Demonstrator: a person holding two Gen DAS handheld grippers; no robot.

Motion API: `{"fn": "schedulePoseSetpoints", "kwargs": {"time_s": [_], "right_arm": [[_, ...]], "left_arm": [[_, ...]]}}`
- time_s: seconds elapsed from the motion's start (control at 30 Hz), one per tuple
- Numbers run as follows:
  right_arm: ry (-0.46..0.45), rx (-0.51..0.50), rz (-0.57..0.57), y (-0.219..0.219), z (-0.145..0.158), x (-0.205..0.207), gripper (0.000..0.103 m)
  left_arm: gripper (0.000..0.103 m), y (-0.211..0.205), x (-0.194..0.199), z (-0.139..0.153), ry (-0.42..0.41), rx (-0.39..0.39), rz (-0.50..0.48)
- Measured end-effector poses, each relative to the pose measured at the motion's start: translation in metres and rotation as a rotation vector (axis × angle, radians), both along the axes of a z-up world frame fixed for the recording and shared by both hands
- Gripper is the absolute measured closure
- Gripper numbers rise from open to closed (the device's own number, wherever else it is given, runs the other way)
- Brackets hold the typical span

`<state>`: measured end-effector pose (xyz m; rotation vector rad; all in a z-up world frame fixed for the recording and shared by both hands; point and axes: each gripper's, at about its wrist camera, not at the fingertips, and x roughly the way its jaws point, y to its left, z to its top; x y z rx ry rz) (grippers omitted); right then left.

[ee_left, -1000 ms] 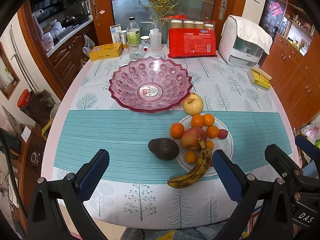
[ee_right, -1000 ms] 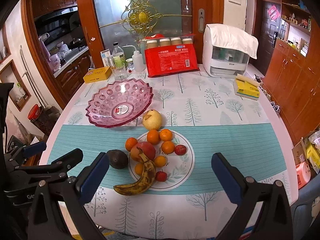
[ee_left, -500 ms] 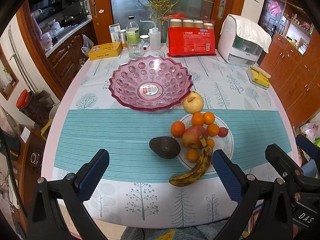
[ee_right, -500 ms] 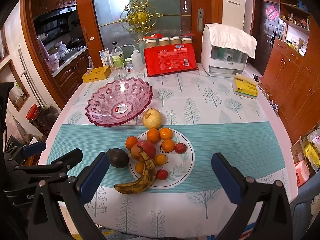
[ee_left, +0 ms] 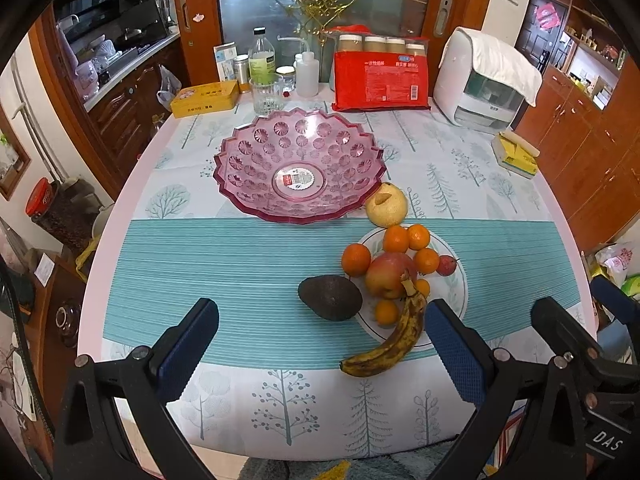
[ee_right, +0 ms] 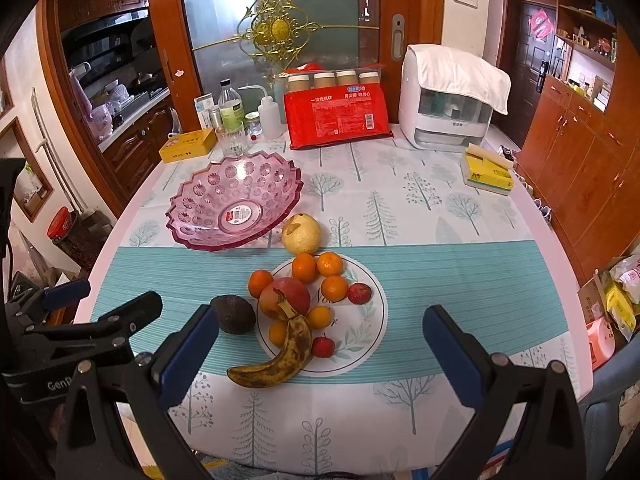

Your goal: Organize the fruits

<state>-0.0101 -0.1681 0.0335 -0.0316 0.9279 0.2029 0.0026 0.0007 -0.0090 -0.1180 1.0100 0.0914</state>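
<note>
your left gripper [ee_left: 320,344] hangs over the near edge of the table with its blue-padded fingers [ee_left: 188,344] spread wide and nothing between them. your right gripper [ee_right: 320,344] sits just beside it, jaws equally wide and empty, and its black frame shows at the right edge of the left wrist view.

the fruit is gathered on and around the white plate [ee_right: 360,328], which rests on the teal striped band of the tree-print tablecloth [ee_right: 400,208]. the spotted banana [ee_right: 280,356] lies across the plate's near rim, its tip out on the cloth and its stem up against the red-yellow apple [ee_right: 285,298]. three small oranges [ee_right: 318,272] cluster behind the apple on the plate, and a fourth orange [ee_right: 260,283] sits at the plate's left edge. two smaller yellow-orange fruits [ee_right: 298,324] lie beside the banana. two small red fruits [ee_right: 340,320] rest on the plate's right side; you cannot tell their kind. the dark avocado [ee_right: 233,314] lies on the cloth just left of the plate. the yellow pear [ee_right: 301,234] stands on the cloth behind the plate, touching or nearly touching the pink glass bowl [ee_right: 236,204].

that bowl holds nothing but a label sticker at its centre. behind it, along the far edge, stand a yellow tin [ee_right: 188,145], a drinking glass [ee_right: 233,142], a bottle [ee_right: 229,110], a red package of paper cups [ee_right: 339,118] and a white appliance with a cloth draped on it [ee_right: 448,100]. a yellow packet [ee_right: 486,172] lies near the right edge.
</note>
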Motion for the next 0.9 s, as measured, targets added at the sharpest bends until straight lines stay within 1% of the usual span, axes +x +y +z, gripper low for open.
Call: {"fn": "schedulePoseSetpoints", "kwargs": {"time_s": [0.1, 0.2, 0.23, 0.3, 0.37, 0.53, 0.7, 0.83, 0.9], "right_arm": [[0.013, -0.010, -0.020, -0.004, -0.005, 0.004, 0.001], [0.035, -0.014, -0.051, -0.008, -0.012, 0.010, 0.001], [0.044, -0.018, -0.060, -0.009, -0.016, 0.012, 0.001], [0.060, -0.030, -0.079, -0.010, -0.022, 0.015, 0.001], [0.077, -0.038, -0.093, -0.012, -0.028, 0.018, 0.001], [0.137, -0.032, -0.147, -0.020, -0.049, 0.026, 0.002], [0.213, -0.013, -0.200, -0.026, -0.075, 0.030, 0.010], [0.252, -0.005, -0.230, -0.026, -0.091, 0.029, 0.015], [0.266, -0.007, -0.247, -0.025, -0.099, 0.029, 0.015]], "left_arm": [[0.001, 0.011, 0.010, -0.008, 0.038, 0.007, 0.010], [0.001, 0.029, 0.021, -0.016, 0.059, 0.020, 0.045], [0.001, 0.036, 0.027, -0.019, 0.089, 0.038, 0.052], [0.001, 0.048, 0.033, -0.029, 0.123, 0.040, 0.057], [0.001, 0.057, 0.039, -0.040, 0.139, 0.028, 0.051], [0.001, 0.063, 0.052, -0.071, 0.180, -0.011, -0.021], [0.001, 0.056, 0.062, -0.098, 0.228, -0.059, -0.103], [0.001, 0.048, 0.071, -0.114, 0.225, -0.071, -0.171], [0.001, 0.046, 0.076, -0.119, 0.200, -0.066, -0.231]]}}
